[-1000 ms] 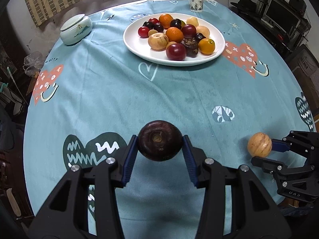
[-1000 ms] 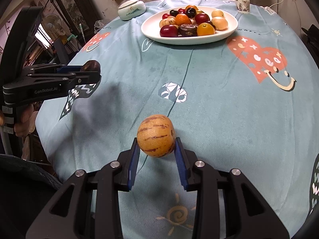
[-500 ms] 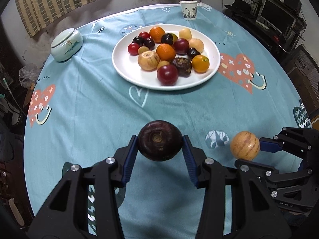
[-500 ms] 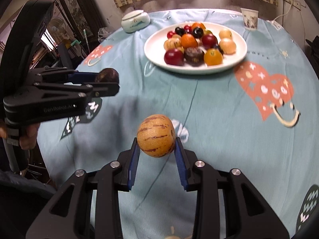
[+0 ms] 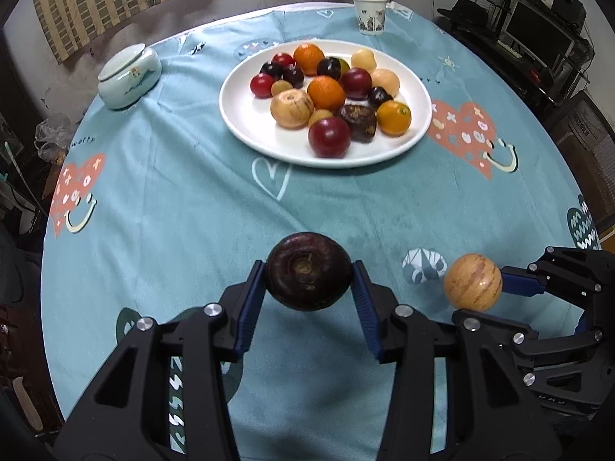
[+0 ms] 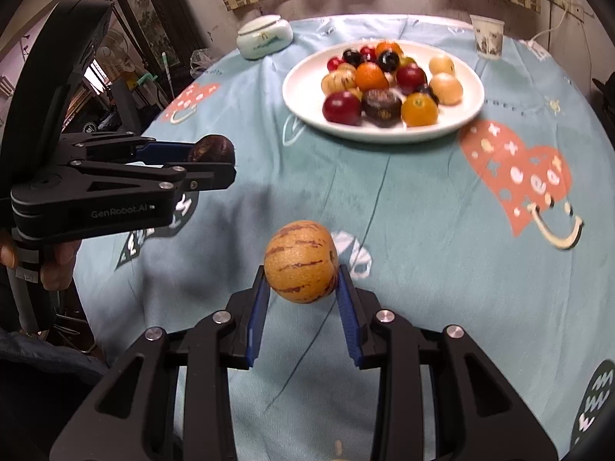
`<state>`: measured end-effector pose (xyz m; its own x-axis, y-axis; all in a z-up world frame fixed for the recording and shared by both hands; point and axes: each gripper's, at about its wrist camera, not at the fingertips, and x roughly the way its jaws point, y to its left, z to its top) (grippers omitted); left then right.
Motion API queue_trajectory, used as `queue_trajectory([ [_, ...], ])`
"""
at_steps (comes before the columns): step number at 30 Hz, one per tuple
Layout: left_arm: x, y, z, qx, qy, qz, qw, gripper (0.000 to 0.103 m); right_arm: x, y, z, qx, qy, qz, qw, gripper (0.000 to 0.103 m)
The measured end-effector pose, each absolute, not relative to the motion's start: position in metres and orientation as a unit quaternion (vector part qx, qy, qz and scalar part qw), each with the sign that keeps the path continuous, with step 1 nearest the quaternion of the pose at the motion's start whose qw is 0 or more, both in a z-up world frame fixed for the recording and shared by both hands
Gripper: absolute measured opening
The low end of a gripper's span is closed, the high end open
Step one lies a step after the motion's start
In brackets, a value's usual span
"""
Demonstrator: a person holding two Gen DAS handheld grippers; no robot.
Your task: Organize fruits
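Left gripper point(image 5: 308, 282) clamped on dark purple mangosteen point(image 5: 308, 276), held above teal tablecloth point(image 5: 192, 199) | right gripper point(image 6: 301, 269) clamped on tan striped pepino melon point(image 6: 301, 261), also off the cloth | white plate point(image 5: 246, 123) of mixed fruits sits farther back | lidded ceramic jar point(image 5: 128, 77) and paper cup point(image 5: 369, 15) beyond.

I see a round table point(image 5: 184, 207) in a teal cloth — on it a fruit plate point(image 5: 246, 123), lidded jar point(image 5: 128, 73), paper cup point(image 5: 369, 15).
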<state>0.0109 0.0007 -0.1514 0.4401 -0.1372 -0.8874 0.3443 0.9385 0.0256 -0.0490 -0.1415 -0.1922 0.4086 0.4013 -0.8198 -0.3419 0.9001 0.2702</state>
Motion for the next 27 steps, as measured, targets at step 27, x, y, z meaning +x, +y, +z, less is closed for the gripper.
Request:
queue_trajectory([
  [27, 0.047, 0.007, -0.115, 0.078, 0.466, -0.142, 0.870, 0.045, 0.000, -0.157, -0.149, 0.020, 0.436, 0.200, 0.877, 0.035],
])
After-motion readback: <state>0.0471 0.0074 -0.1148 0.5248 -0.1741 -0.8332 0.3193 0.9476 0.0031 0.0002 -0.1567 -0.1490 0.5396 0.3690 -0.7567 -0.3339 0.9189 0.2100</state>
